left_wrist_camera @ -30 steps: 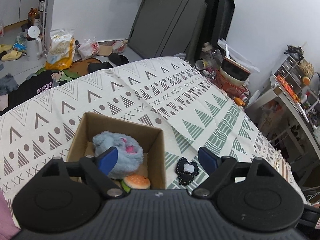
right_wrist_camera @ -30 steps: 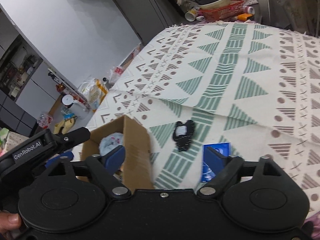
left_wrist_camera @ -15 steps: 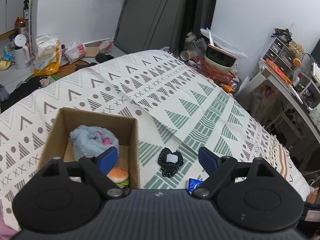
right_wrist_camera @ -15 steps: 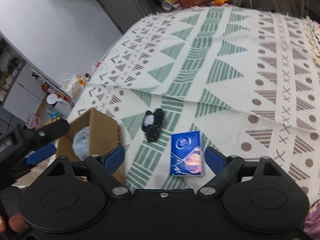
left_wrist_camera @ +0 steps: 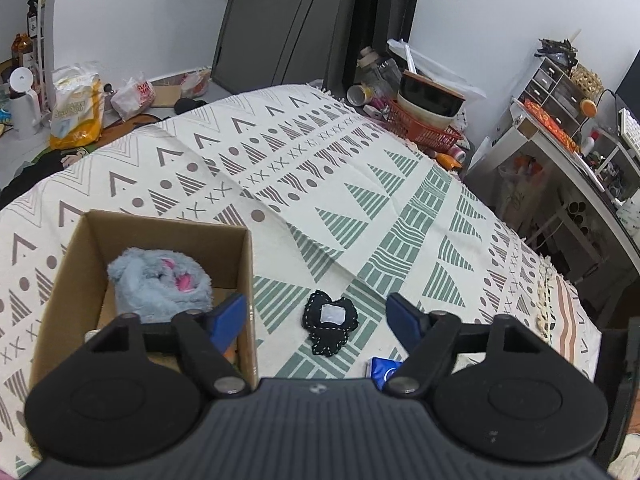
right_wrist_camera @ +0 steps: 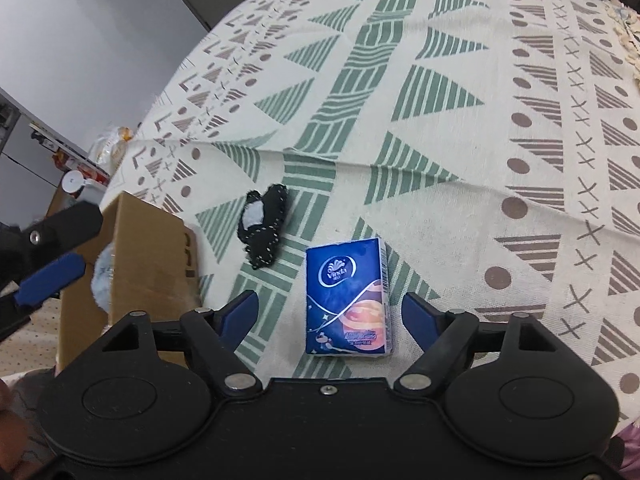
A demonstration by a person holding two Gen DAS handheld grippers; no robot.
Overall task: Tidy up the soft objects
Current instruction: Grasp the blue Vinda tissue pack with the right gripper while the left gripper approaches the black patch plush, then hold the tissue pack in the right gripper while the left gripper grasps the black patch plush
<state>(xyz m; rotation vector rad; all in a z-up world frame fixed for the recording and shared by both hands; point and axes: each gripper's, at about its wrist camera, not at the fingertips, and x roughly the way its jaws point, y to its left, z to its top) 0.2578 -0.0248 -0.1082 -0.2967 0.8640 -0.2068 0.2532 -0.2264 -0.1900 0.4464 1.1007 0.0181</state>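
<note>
Right gripper [right_wrist_camera: 330,312] drops over the tissue pack [right_wrist_camera: 347,298], jaws narrowing but not touching it.
Left gripper [left_wrist_camera: 316,316], spread and empty, closes in on the black pouch [left_wrist_camera: 329,320]; both still belong in the box [left_wrist_camera: 168,240].

Even, soft indoor light, faint shadows, no glare; sharp centres, with strong fisheye bending at edges.

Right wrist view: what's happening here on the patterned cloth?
A person with two handheld tools is sorting soft things into a cardboard box. The right claw hangs open over a blue tissue pack, its jaws just narrowing without touching it. The left claw, also open and narrowing, faces a black felt piece. A fluffy blue toy already lies in the box.
</note>
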